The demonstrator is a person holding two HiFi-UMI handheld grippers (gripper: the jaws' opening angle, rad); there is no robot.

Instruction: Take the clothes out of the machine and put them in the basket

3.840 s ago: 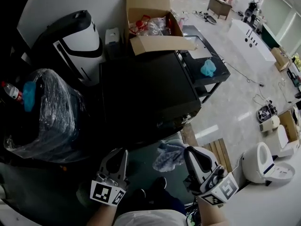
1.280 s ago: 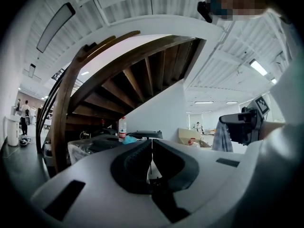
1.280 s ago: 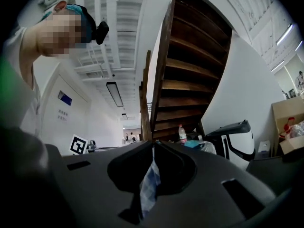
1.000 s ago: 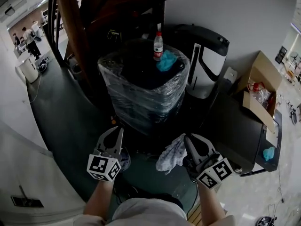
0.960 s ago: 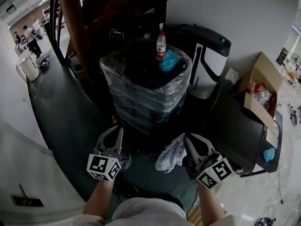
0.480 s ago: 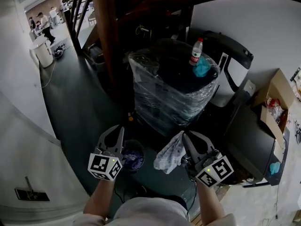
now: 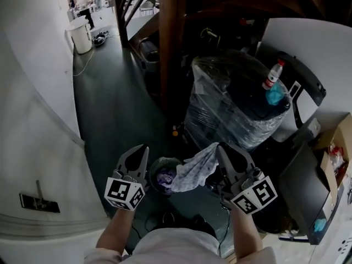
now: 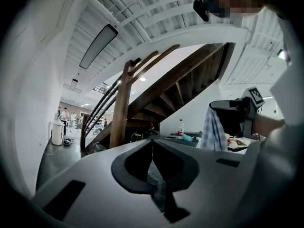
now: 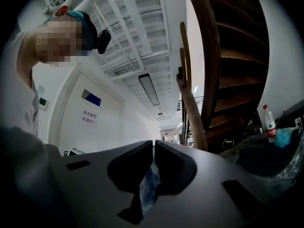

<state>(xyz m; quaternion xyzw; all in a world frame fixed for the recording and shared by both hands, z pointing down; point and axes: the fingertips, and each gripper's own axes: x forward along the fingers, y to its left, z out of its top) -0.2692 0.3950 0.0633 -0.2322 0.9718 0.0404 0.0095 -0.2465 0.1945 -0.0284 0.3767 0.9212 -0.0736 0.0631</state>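
White round bin (image 7: 81,34) far left at the back, on the dark green floor (image 7: 110,109). Left gripper (image 7: 141,149) low in the head view, jaws pressed together, nothing pinched; its own view shows the two tips meeting with no fabric between them. Just right of it on the floor is a small round dark basket (image 7: 153,169) with purple clothes (image 7: 164,178) inside. Brown wooden stair post (image 7: 173,37) rises behind, mid frame. Light blue-and-white checked cloth (image 7: 195,166) hangs from the right gripper (image 7: 221,149), off the floor, its lower end overlapping the basket's right rim in the head view; whether it touches the basket is unclear. Right gripper jaws are clamped on the cloth, and the right gripper view shows a strip of the checked fabric (image 9: 149,184) squeezed between them. In the left gripper view the cloth (image 8: 213,129) dangles to the right. Behind and right is a black bulky object wrapped in clear plastic film (image 7: 231,111), with a clear plastic bottle with a red label (image 7: 271,76) and a teal rag (image 7: 275,95) on top. Open cardboard box (image 7: 336,153) at the far right edge.
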